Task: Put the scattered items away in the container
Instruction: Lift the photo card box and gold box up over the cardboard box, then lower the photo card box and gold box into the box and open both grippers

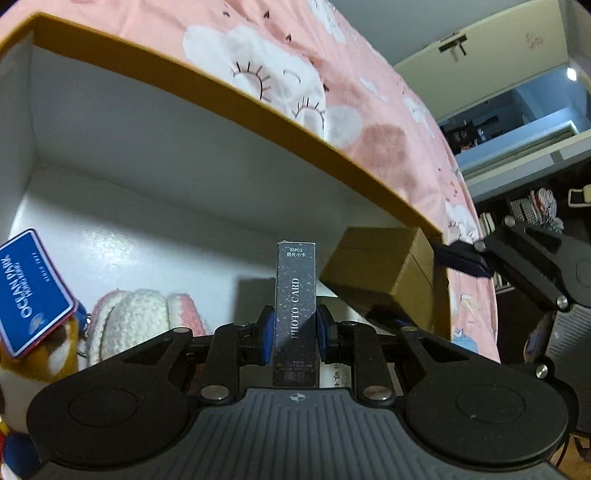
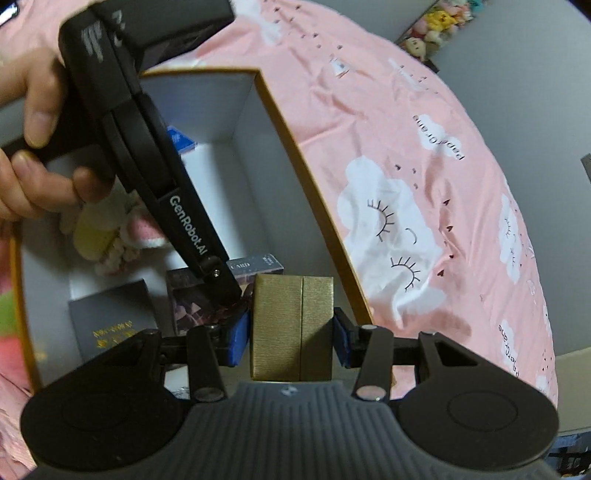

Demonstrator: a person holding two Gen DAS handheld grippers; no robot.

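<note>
The left gripper [image 1: 295, 328] clamps a dark photo-card box [image 1: 295, 314] and the right gripper [image 2: 291, 328] a gold box [image 2: 291, 328], both over the white-lined container [image 1: 129, 147]. Beyond and left of the left gripper lie a knitted plush [image 1: 144, 317] (pink and white) and a blue tag [image 1: 31, 291]; a dark flat box [image 2: 110, 317] sits left of the right gripper.

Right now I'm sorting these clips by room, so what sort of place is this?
Probably a bedroom: the box sits on a pink cloud-print bedsheet, soft toys line a shelf behind it, and a cluttered shelf stands beside.
</note>
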